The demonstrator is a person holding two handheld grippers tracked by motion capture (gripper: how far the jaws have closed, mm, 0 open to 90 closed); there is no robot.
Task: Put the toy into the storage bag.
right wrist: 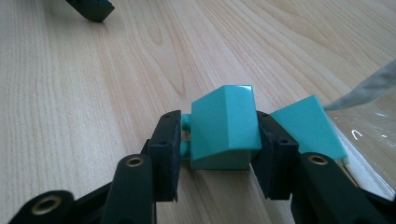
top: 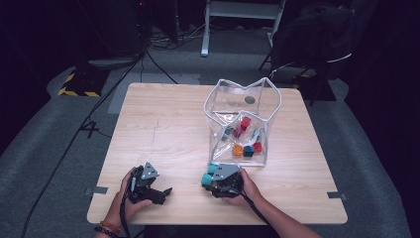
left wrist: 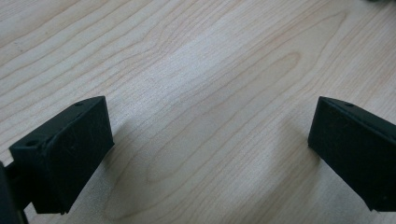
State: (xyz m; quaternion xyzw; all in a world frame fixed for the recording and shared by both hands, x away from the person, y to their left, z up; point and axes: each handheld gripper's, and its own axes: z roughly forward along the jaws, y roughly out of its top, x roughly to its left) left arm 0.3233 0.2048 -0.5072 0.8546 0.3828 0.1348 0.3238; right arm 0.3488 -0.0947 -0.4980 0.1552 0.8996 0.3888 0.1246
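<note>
Blocks of several colours (top: 245,141) already lie in the clear bag (top: 270,106) on the surface (top: 163,124); two teal ones wait outside; right claw (right wrist: 219,140) is pinched on one teal block (right wrist: 224,128), its twin (right wrist: 308,126) just beside, at the bag's near edge; left claw (left wrist: 210,140) gapes wide, holding nothing.

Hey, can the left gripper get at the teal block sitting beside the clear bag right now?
Probably not directly. The right gripper sits around the nearer teal block, and the second teal block lies just behind it, against the clear bag. The left gripper, fingers wide open, would have to come around the right one.
</note>
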